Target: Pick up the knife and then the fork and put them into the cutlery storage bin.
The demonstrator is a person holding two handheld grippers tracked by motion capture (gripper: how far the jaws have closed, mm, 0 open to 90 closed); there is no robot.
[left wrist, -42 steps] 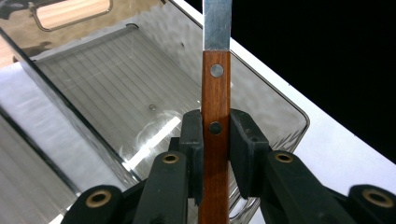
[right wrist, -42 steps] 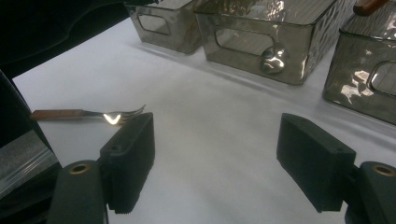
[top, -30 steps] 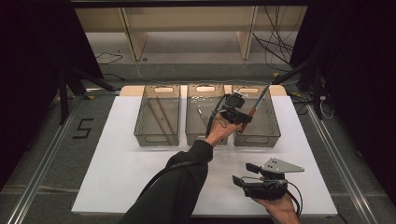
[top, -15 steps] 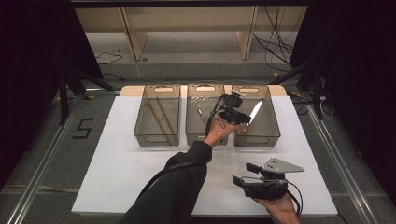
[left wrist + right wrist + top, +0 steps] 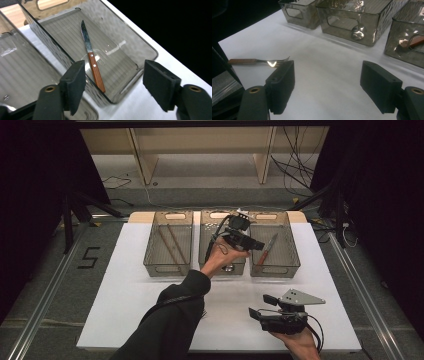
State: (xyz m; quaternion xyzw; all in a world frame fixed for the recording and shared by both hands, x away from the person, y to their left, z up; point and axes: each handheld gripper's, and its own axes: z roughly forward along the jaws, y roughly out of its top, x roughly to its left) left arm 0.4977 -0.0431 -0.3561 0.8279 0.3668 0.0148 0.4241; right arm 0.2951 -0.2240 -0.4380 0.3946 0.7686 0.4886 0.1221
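A taped "5" (image 5: 88, 257) marks the floor. The knife (image 5: 91, 57) lies diagonally, blade probably away; left gripper (image 5: 113, 86) just opened, empty; right gripper (image 5: 328, 85) spread.

- The knife (image 5: 91, 58) lies flat on the ribbed floor of the right-hand bin (image 5: 290, 245), free of any grip.
- Its handle is reddish-brown wood with two pale rivets; the blade is slim, grey steel, narrowing to a point.
- In the high view the knife (image 5: 266, 248) sits on a slant, handle toward the bin's near wall, tip toward the far end.
- The bin itself is smoky, see-through plastic, standing on the white table sheet.
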